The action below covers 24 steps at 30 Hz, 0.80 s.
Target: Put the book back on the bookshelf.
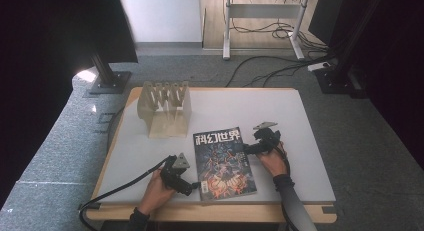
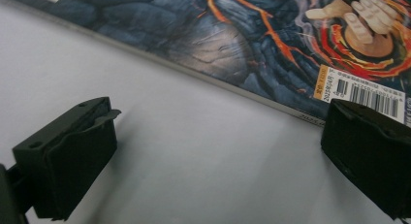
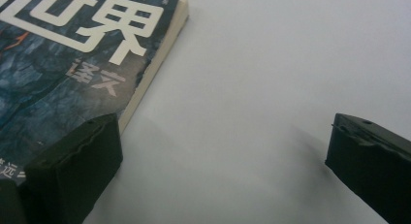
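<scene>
Fingers of both grippers (image 1: 196, 185) (image 1: 245, 148) spread wide flank the magazine (image 1: 222, 161), wooden rack (image 1: 166, 108) well behind.

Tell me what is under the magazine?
The magazine lies flat on the white table. Whether anything is beneath it cannot be seen; its cover hides that.

Dim, dark-cornered high view – gripper views brighter, soft shadows, near jaws blurred.

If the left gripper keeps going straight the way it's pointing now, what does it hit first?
Probably the magazine. The left gripper points at its near left edge with jaws wide apart, and in the left gripper view one jaw already overlaps the barcode corner. Depth there is unclear.
</scene>
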### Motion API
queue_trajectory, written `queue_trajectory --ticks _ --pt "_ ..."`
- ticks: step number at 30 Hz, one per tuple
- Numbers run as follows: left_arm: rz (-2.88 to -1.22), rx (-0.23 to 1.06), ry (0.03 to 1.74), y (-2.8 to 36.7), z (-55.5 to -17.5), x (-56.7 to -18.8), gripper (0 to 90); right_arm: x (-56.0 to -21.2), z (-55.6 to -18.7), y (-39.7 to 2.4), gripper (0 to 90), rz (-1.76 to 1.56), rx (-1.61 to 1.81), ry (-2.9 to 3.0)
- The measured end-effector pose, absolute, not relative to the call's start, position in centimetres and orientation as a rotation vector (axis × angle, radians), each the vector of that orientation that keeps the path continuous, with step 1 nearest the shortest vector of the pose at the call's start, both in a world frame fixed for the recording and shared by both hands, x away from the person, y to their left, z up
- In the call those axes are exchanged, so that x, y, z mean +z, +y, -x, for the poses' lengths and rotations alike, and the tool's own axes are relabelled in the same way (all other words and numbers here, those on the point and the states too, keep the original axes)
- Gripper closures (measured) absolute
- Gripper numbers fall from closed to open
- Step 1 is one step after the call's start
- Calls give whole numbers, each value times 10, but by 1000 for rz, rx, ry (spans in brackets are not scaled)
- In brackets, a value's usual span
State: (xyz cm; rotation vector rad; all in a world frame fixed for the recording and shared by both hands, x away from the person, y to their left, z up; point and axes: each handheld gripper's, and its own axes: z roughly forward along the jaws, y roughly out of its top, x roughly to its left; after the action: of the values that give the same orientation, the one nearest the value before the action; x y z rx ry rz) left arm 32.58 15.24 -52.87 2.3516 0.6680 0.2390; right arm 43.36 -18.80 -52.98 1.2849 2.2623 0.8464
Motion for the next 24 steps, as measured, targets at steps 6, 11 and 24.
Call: queue_trajectory --ticks 6,11,24 --pt "-2361 225 632 144 -324 -529 0 -530 -447 -180 0 -1291 852 2255" --pt "-2361 212 622 145 -325 -529 0 -532 -449 -184 6 -1294 905 2271" --pt "-2348 245 694 152 -347 -528 0 -510 -431 -184 15 -1233 1005 2389"
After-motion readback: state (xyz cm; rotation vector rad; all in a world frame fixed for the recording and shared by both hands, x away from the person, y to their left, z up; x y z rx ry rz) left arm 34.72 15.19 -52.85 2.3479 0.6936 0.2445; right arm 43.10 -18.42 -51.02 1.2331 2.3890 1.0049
